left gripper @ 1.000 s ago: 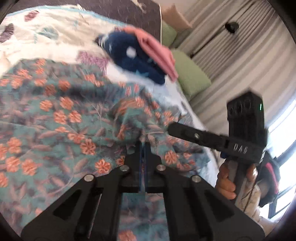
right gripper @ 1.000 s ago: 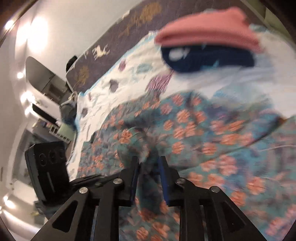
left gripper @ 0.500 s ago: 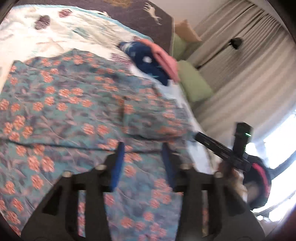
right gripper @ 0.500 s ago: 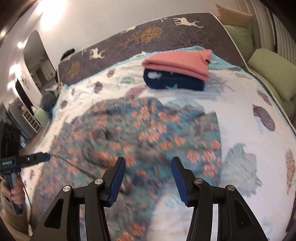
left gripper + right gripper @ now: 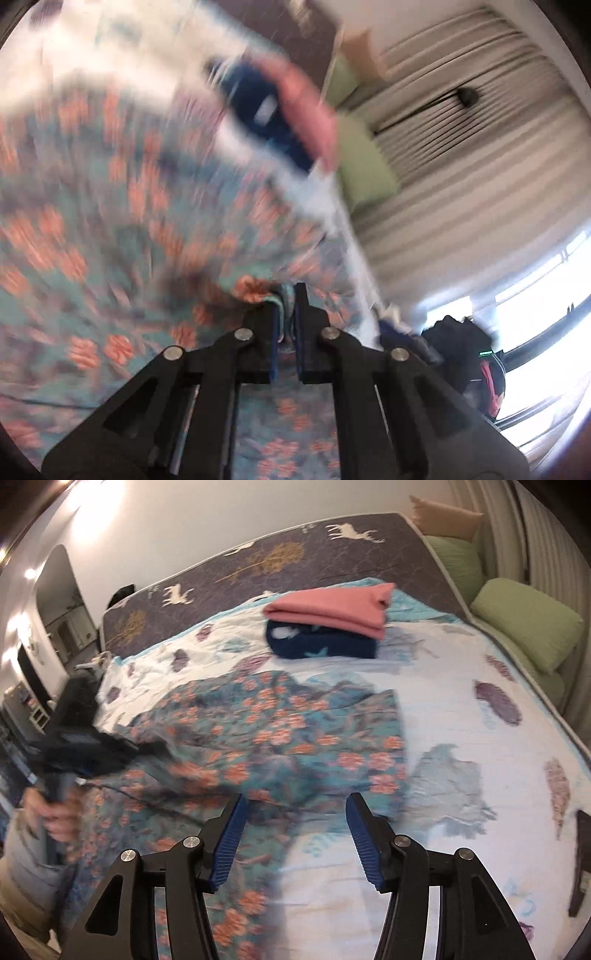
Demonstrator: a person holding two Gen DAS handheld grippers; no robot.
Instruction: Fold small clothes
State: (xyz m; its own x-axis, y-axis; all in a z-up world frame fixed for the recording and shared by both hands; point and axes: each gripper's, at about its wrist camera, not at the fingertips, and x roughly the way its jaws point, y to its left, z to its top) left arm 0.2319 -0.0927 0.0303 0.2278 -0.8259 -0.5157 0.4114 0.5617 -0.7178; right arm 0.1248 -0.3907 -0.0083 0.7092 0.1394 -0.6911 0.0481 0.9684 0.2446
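Note:
A teal garment with orange flowers (image 5: pixel 280 731) lies spread and partly folded on the bed's white quilt (image 5: pixel 461 720). In the blurred left wrist view my left gripper (image 5: pixel 286 295) is closing, and a bunched edge of that floral garment (image 5: pixel 110 221) is pinched between its pads. In the right wrist view it shows as a dark blur at the garment's left side (image 5: pixel 110 746), gripped by a hand. My right gripper (image 5: pixel 295 808) is opening above the garment's near edge, with nothing between its blue pads.
A folded pink cloth (image 5: pixel 332 607) lies on a folded navy one (image 5: pixel 321 644) at the far side of the quilt. Green pillows (image 5: pixel 528 627) and curtains (image 5: pixel 461 166) line the bed's right side. A bare patterned mattress (image 5: pixel 295 554) lies beyond.
Both grippers let go of the floral garment half a second ago. The left has shut on its edge again and lifted; the right has drawn back to the right and opened wider.

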